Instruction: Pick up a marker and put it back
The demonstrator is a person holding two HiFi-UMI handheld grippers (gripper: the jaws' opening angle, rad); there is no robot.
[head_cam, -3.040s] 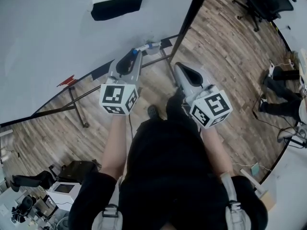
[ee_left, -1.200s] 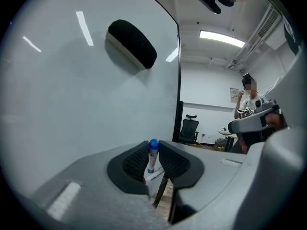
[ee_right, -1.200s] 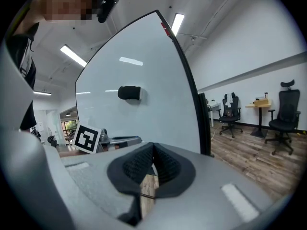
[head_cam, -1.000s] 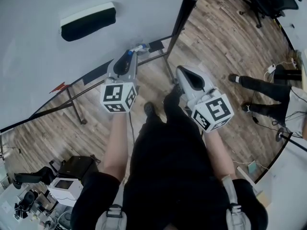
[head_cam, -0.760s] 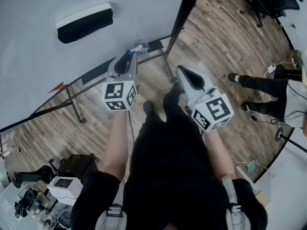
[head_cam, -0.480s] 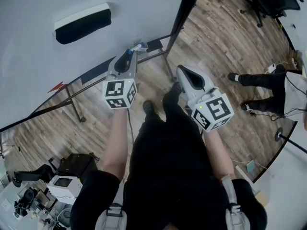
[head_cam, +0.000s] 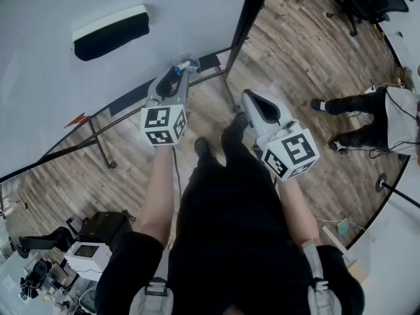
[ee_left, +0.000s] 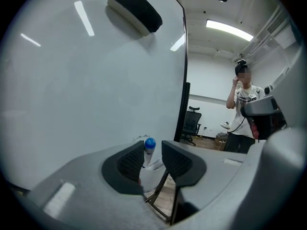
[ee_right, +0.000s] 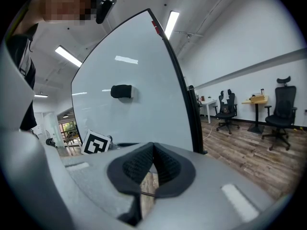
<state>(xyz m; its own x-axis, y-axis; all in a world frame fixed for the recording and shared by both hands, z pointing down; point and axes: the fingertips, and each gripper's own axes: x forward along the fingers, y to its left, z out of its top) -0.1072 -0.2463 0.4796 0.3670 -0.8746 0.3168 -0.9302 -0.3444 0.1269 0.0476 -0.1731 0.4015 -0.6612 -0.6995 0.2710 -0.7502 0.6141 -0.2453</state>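
The marker (ee_left: 149,146) stands nearly upright at the whiteboard's (ee_left: 76,95) lower edge, near the board's black right frame. Its round blue cap is on top and its slim white barrel below. It sits between the ribbed black pads of the left gripper (ee_left: 152,151), whose jaws have just been opening and now stand apart without clamping it. To the right, the right gripper (ee_right: 153,150) has its jaws closed together with nothing between them. A dark oblong eraser (ee_left: 135,9) sits high on the smooth, glossy board.
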